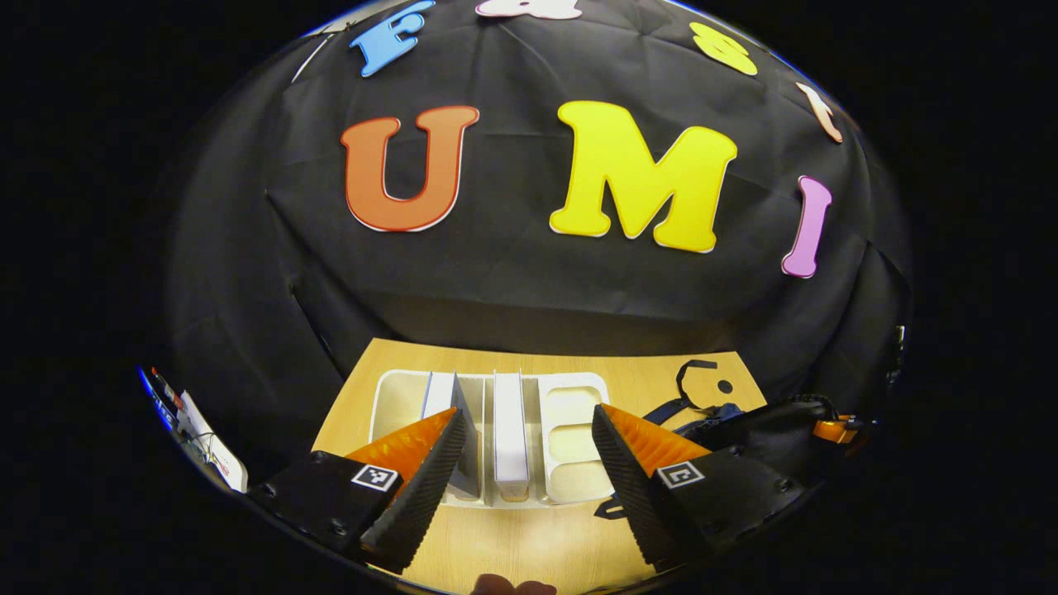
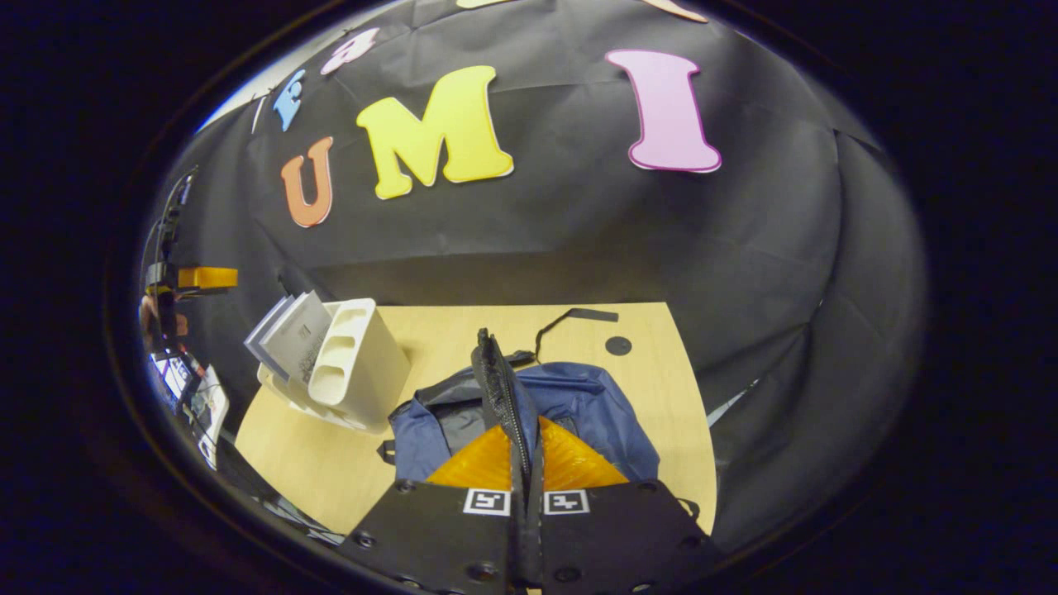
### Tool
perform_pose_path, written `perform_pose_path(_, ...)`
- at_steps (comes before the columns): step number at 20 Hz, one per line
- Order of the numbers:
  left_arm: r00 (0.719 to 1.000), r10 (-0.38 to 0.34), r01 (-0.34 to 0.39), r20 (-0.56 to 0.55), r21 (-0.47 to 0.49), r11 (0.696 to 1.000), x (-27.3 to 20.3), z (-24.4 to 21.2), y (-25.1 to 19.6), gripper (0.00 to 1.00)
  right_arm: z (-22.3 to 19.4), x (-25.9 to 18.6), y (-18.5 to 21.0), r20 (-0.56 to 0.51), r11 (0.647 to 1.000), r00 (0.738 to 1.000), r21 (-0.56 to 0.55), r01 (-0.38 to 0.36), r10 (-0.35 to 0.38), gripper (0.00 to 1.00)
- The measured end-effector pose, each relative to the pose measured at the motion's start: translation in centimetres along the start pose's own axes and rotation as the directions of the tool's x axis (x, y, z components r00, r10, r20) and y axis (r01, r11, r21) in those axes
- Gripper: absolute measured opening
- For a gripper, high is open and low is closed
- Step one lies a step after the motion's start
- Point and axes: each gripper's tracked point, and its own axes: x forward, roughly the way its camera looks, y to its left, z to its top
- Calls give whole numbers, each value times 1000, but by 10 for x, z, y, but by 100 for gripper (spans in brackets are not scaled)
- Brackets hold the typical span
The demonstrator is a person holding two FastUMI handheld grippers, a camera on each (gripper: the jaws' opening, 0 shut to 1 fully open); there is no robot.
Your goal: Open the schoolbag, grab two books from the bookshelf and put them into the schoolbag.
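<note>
A white bookshelf [image 1: 570,438] lies on the wooden table with two books upright in its slots, one in the middle [image 1: 510,430] and one further left [image 1: 442,395]. My left gripper [image 1: 529,413] hovers open above them, with the middle book seen between its fingers and untouched. The dark blue schoolbag [image 2: 595,405] lies on the table to the right of the shelf [image 2: 359,355], its mouth gaping. My right gripper [image 2: 526,434] is shut on a black mesh edge of the bag [image 2: 496,380] and holds it up. The bag [image 1: 744,421] also appears at the right of the left gripper view.
A black strap [image 2: 570,318] and a small black disc [image 2: 617,345] lie on the table [image 2: 463,322] behind the bag. Papers and cables [image 2: 194,397] sit off the table's left edge. The black cloth wall stands close behind the table.
</note>
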Motion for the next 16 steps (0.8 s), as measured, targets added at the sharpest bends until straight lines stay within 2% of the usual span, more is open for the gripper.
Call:
perform_pose_path(2, 994, -22, 21, -110, -8, 1000, 21, -8, -1, 97, 3, 0, -11, -5, 1000, 1000, 5, -6, 6, 0)
perform_pose_path(6, 950, -64, 66, -304, -3, 998, 49, -24, -2, 97, 4, 4, -30, -14, 1000, 1000, 29, -8, 9, 0)
perform_pose_path(8, 920, -68, 75, -387, 3, 997, 61, -34, -4, 97, 3, 7, -38, -16, 999, 1000, 45, -11, 12, 2)
perform_pose_path(9, 904, -62, 73, -424, 9, 997, 67, -39, -3, 97, 2, 6, -41, -17, 999, 1000, 49, -11, 12, 0)
perform_pose_path(16, 791, -26, 3, -611, -38, 999, 102, -82, 10, 97, -1, 4, -53, -5, 998, 1000, 59, -1, 2, 2)
